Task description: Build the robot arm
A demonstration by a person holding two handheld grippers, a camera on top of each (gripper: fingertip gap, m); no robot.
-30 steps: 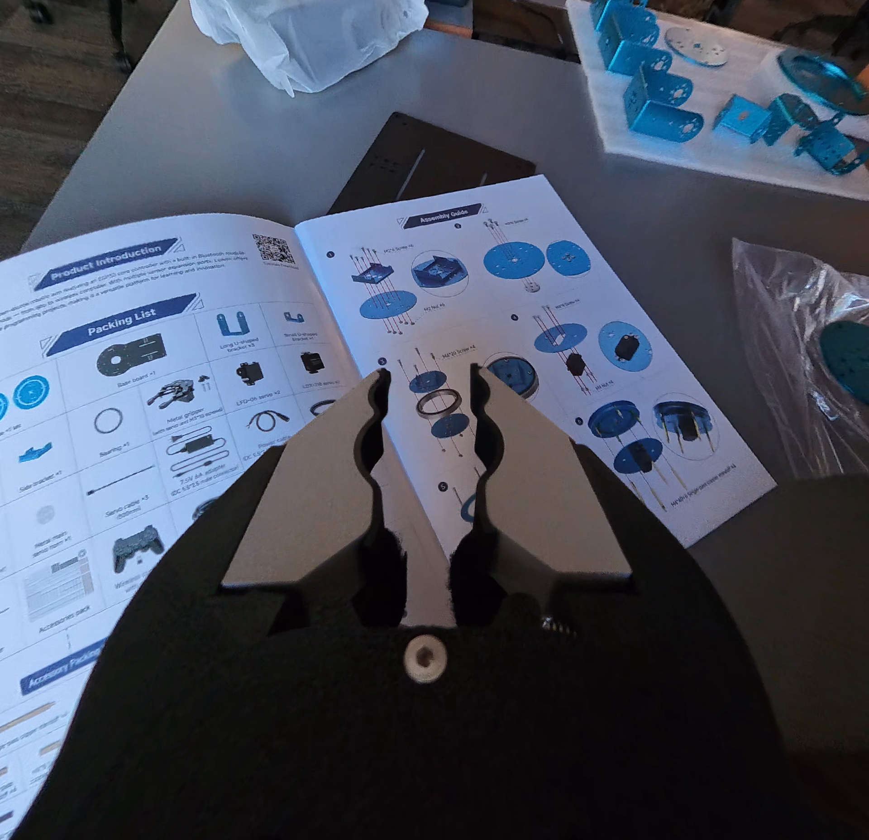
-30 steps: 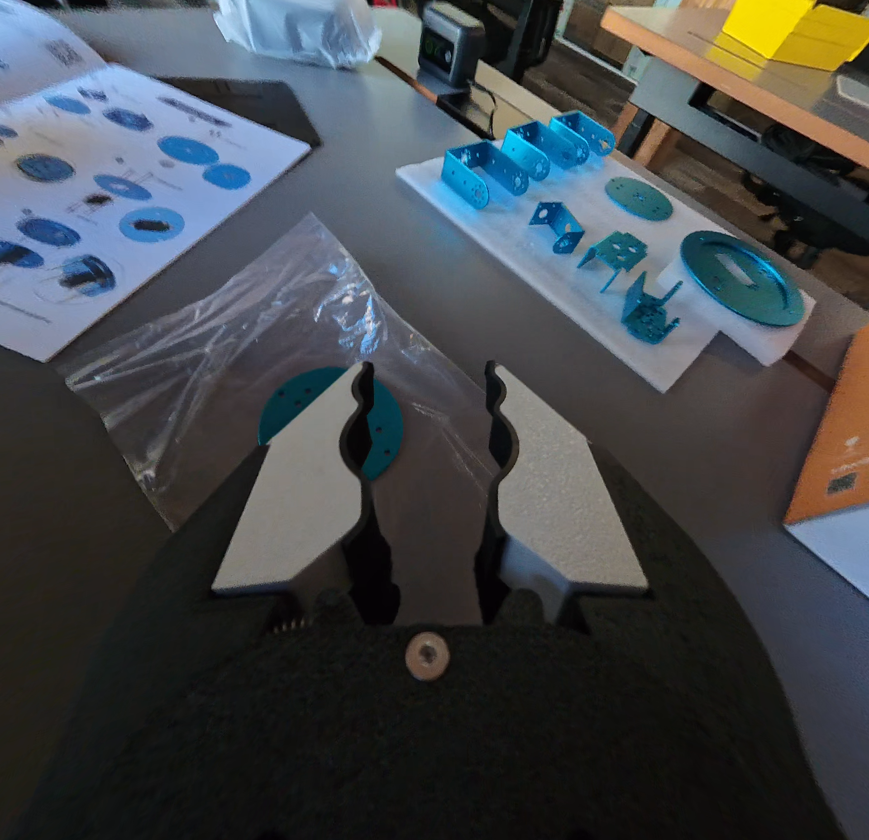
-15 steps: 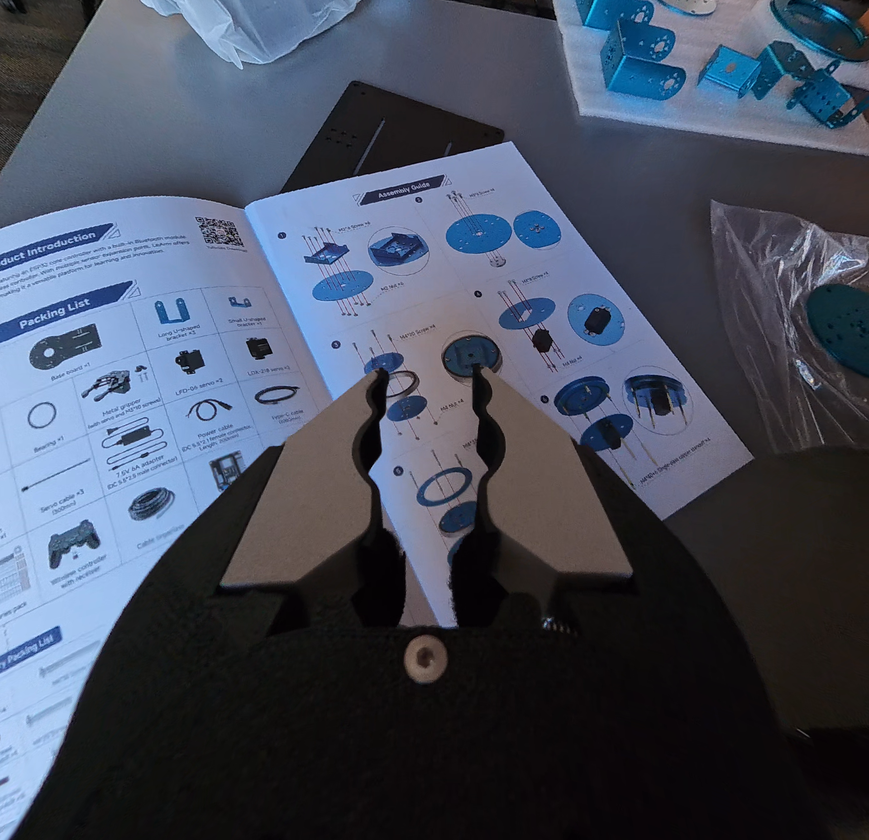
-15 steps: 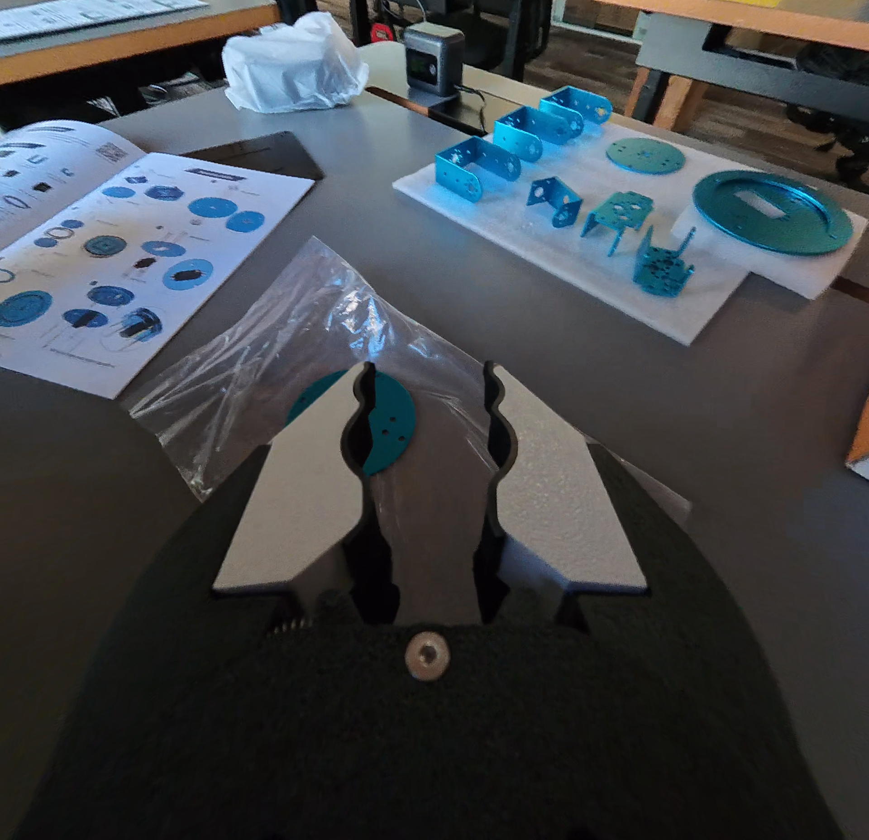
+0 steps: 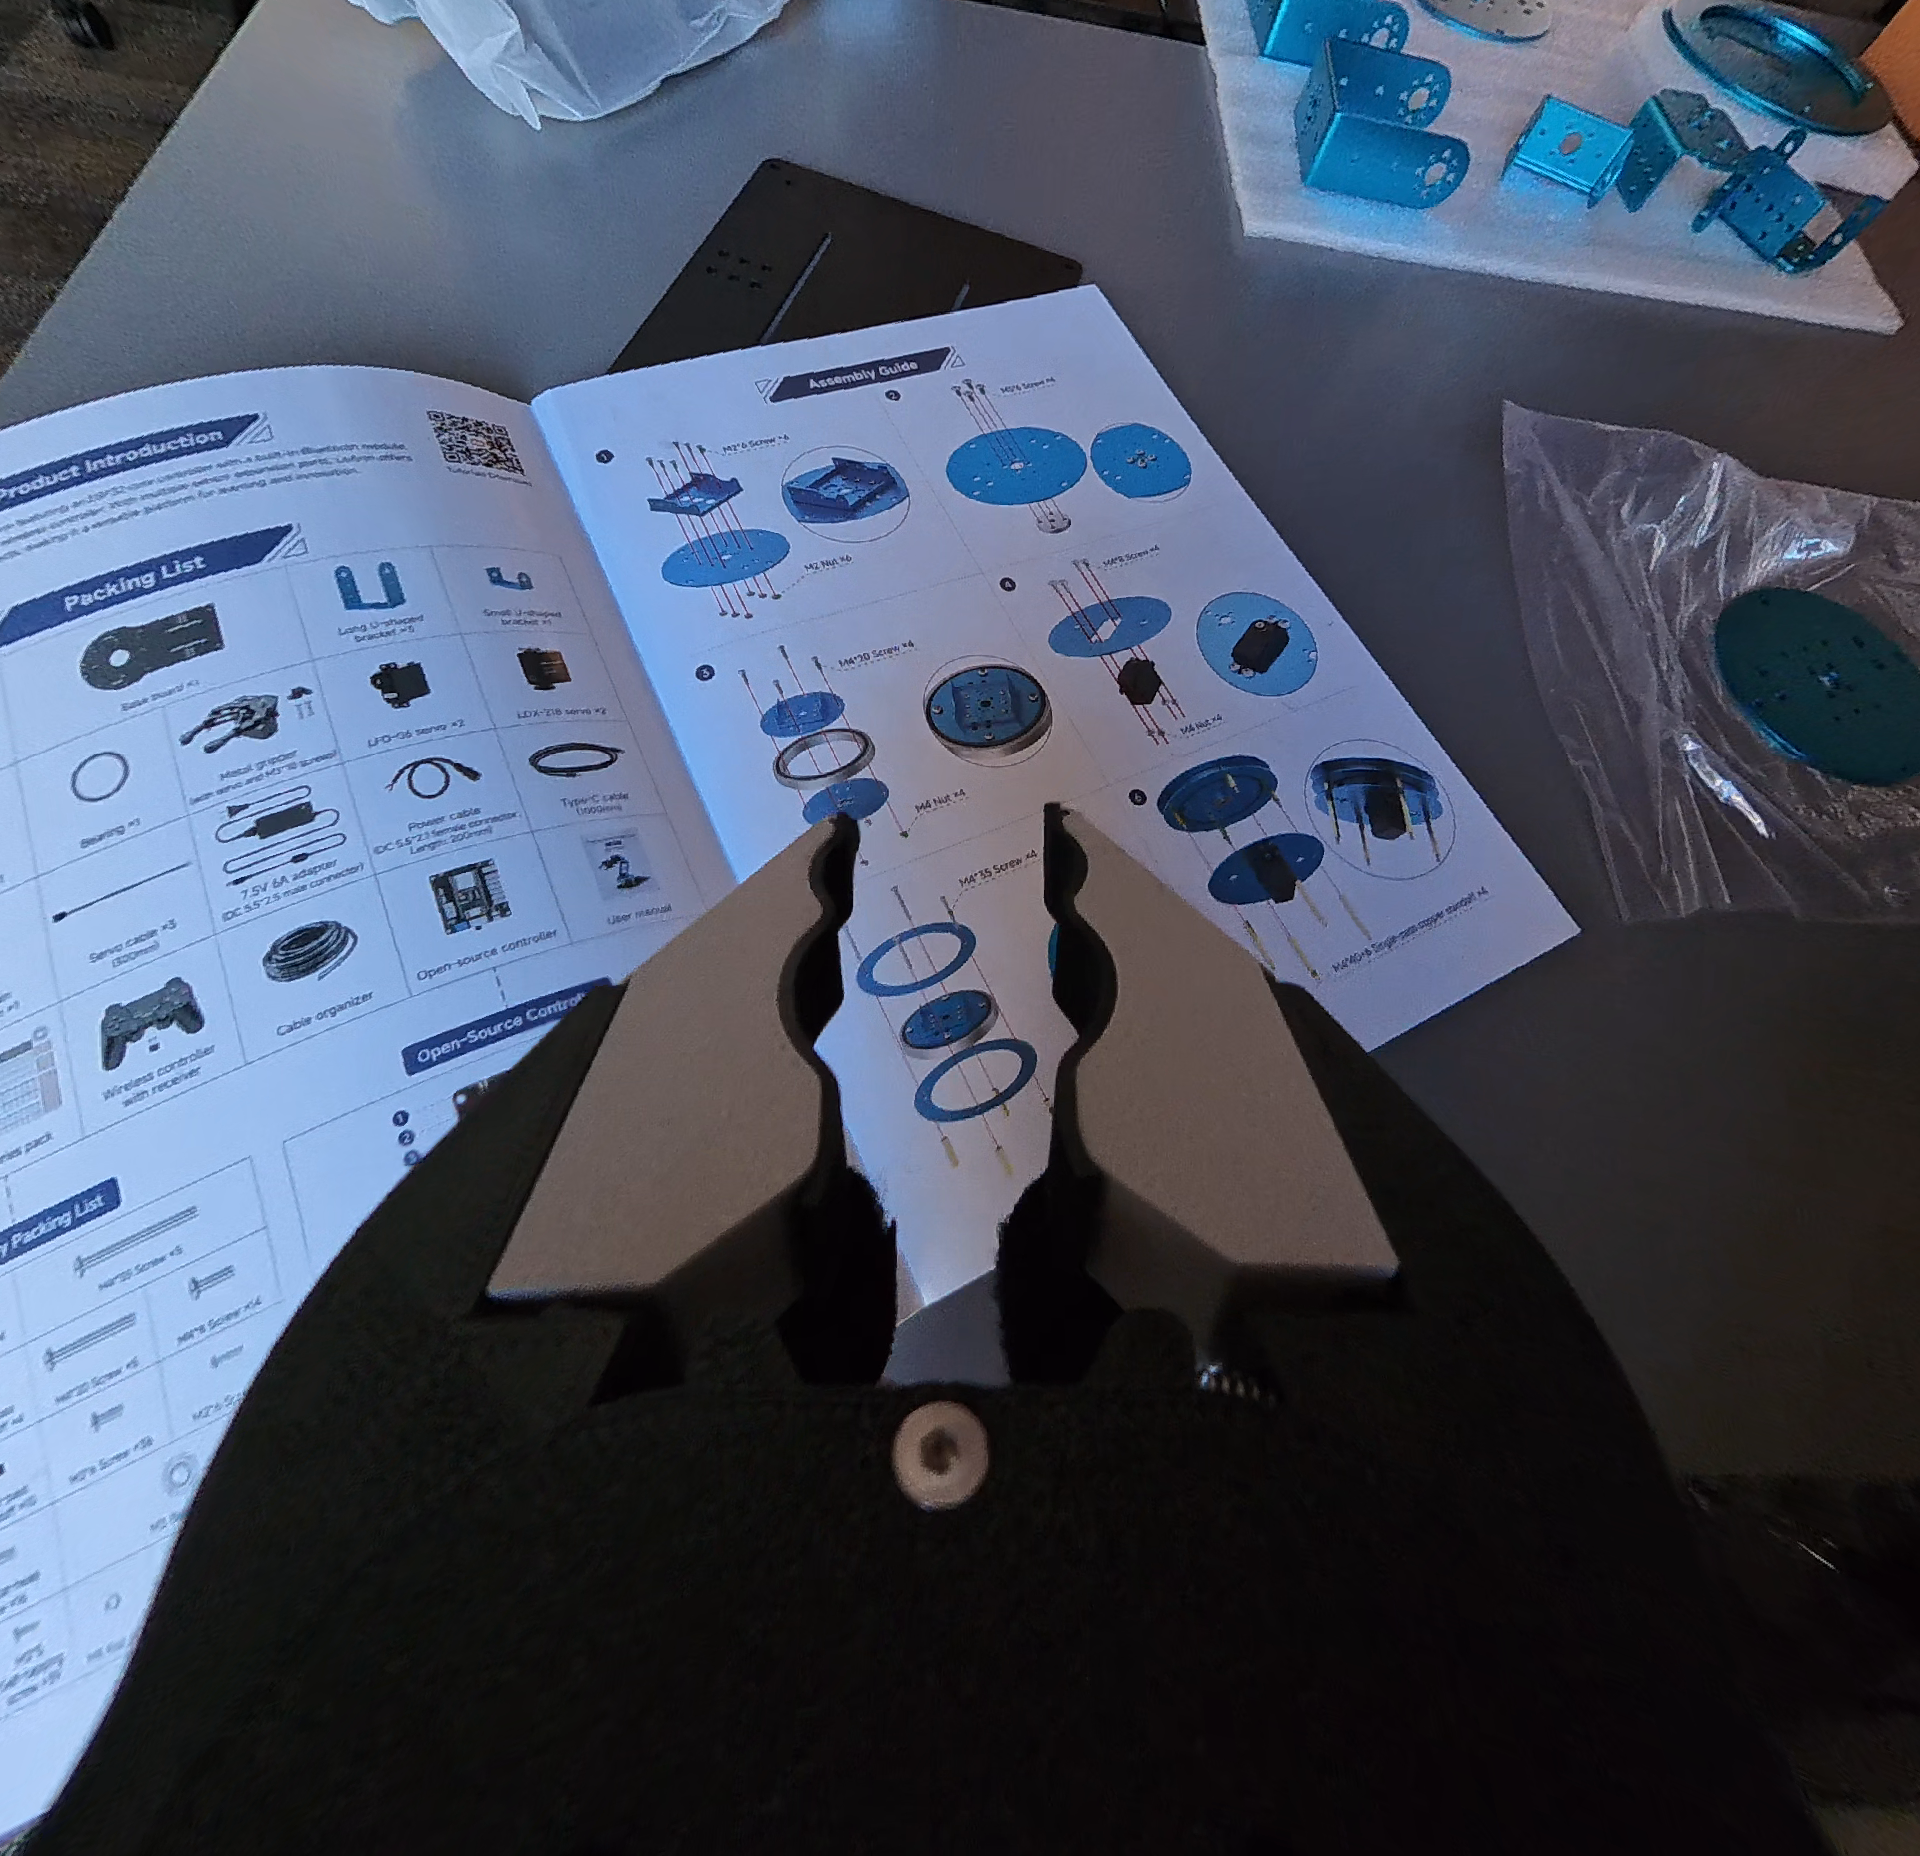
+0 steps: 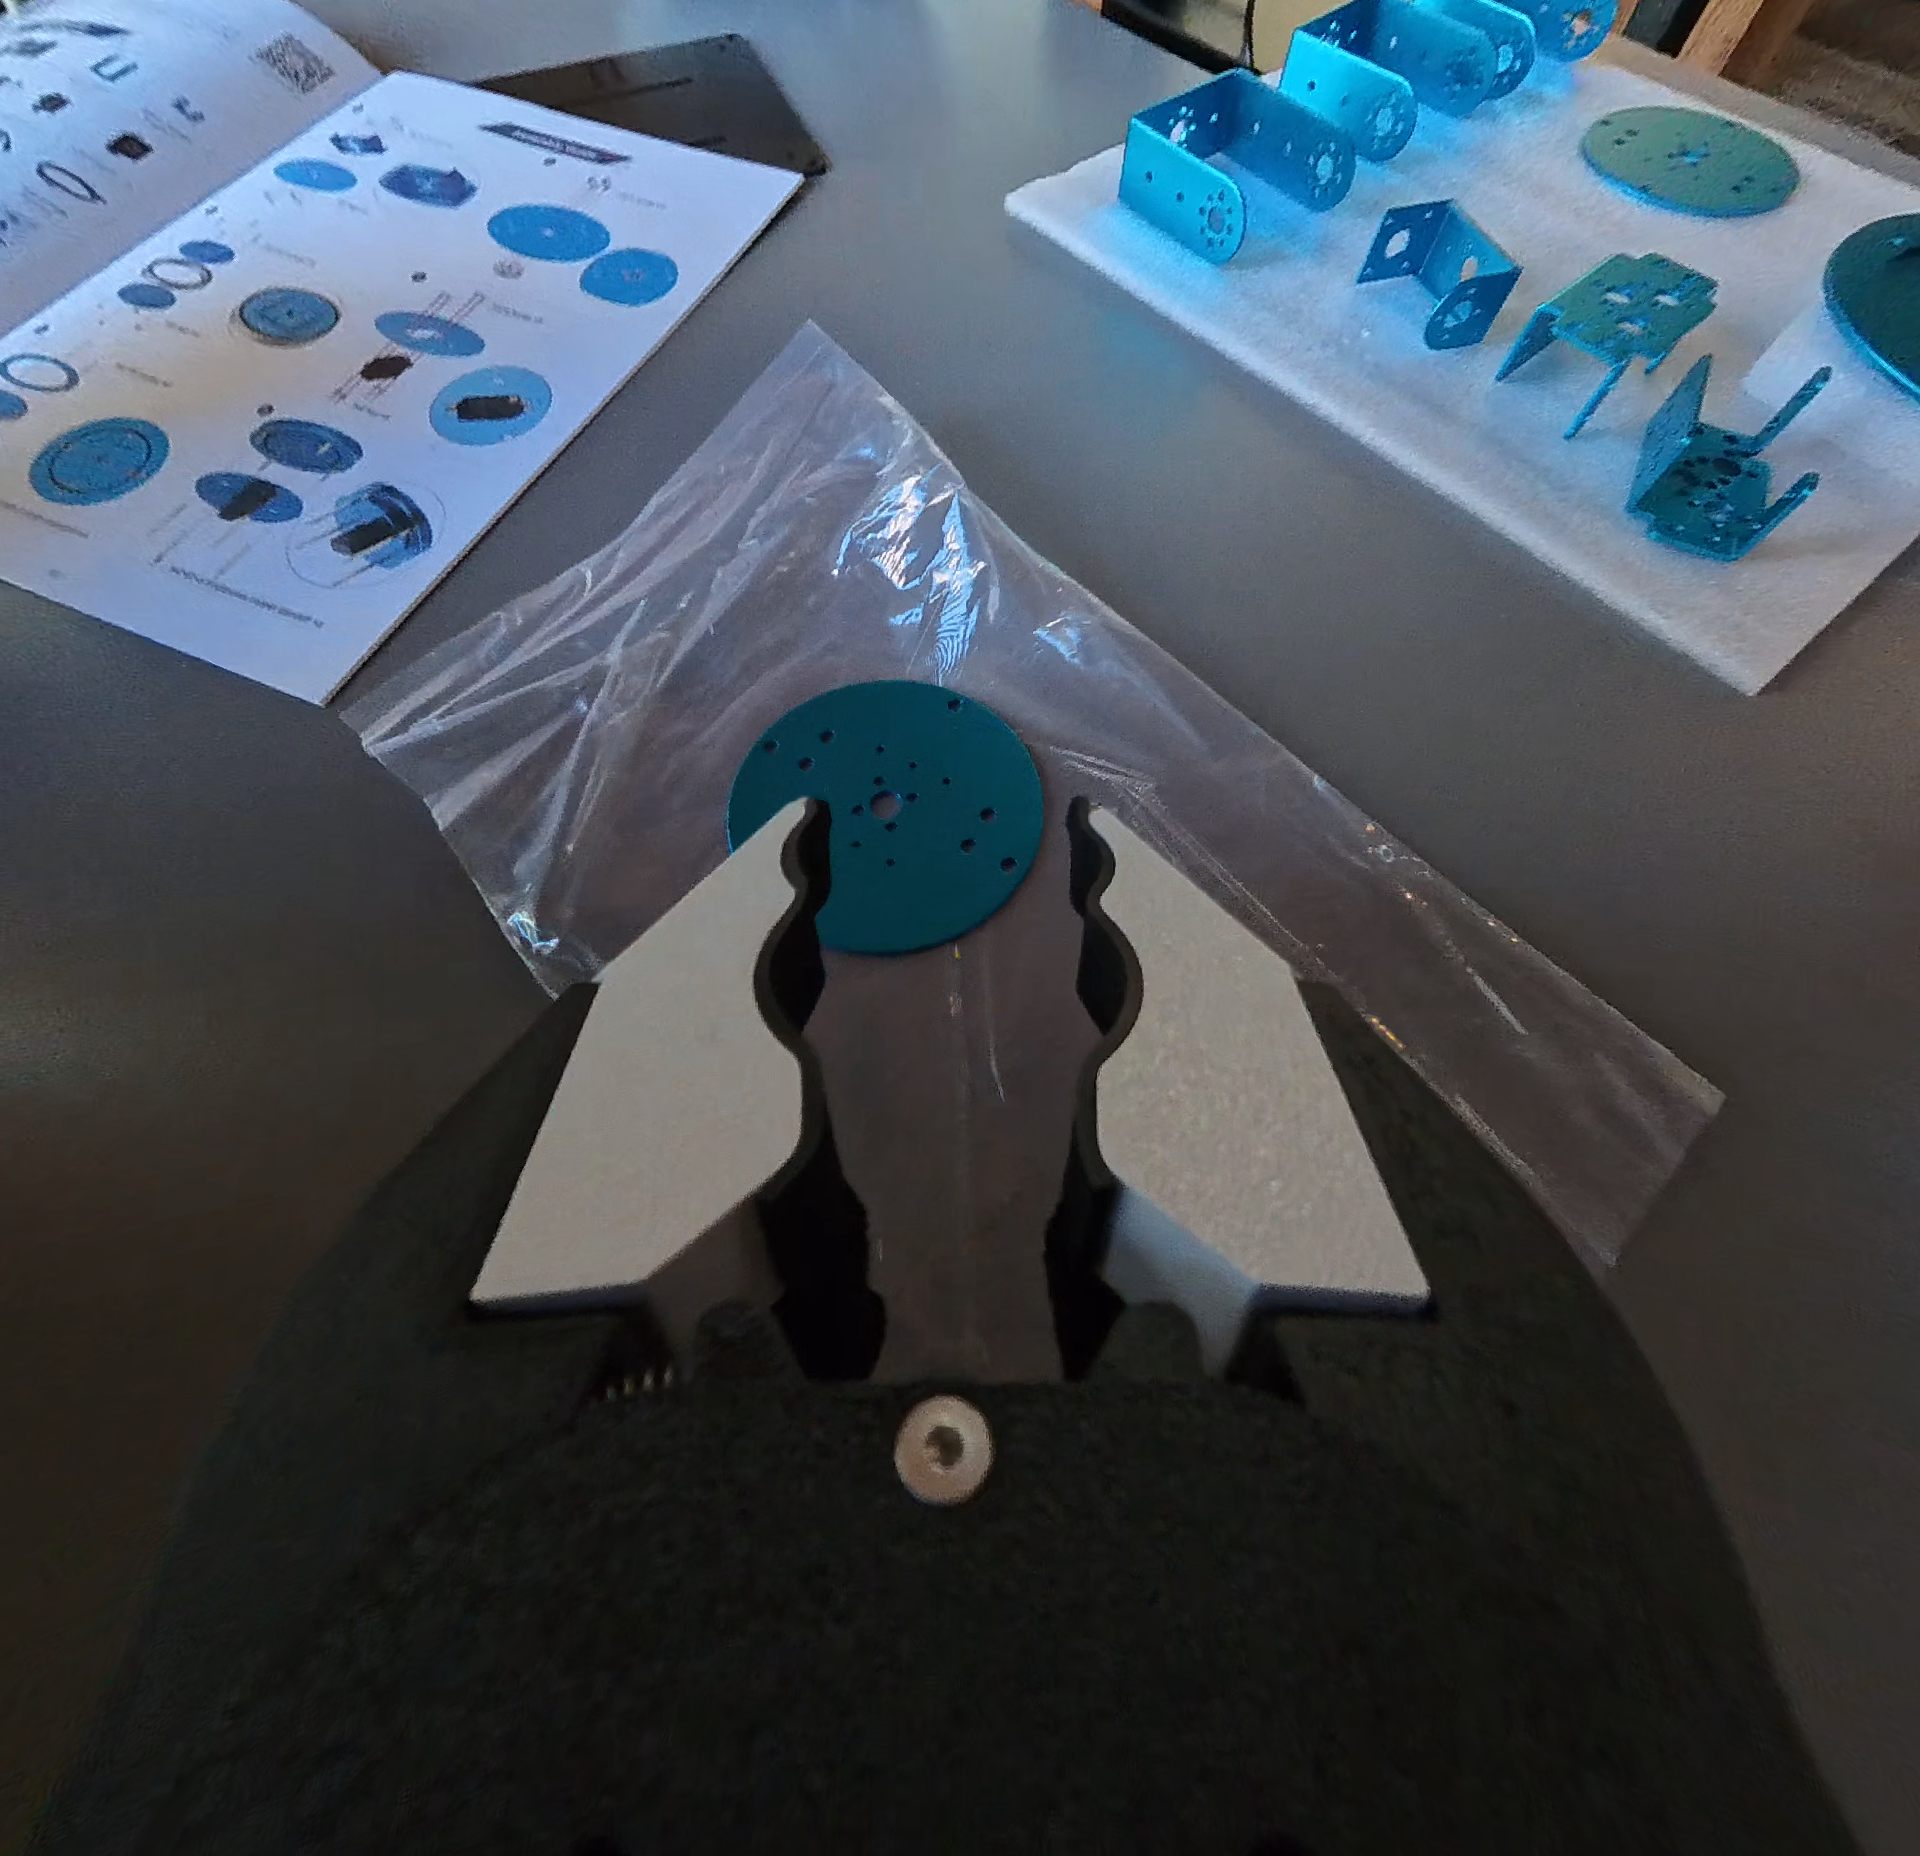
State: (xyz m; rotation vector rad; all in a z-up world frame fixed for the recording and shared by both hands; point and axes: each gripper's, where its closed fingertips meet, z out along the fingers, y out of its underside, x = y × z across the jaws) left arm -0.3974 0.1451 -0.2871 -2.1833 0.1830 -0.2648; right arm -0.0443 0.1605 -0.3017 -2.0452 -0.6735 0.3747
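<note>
A grey table (image 6: 1039, 279) is seen, bearing an open booklet (image 5: 935, 559), a white foam sheet (image 6: 1455, 424) of blue brackets (image 6: 1236, 159), and a clear plastic bag (image 6: 727, 580) with a teal disc (image 6: 914, 830) lying flat on or in it; which cannot be told. The left gripper (image 5: 948, 819) is held released and empty above the booklet. The right gripper (image 6: 940, 809) is likewise spread, nothing grasped, its tips just over the disc. Being round, the disc shows no long axis.
</note>
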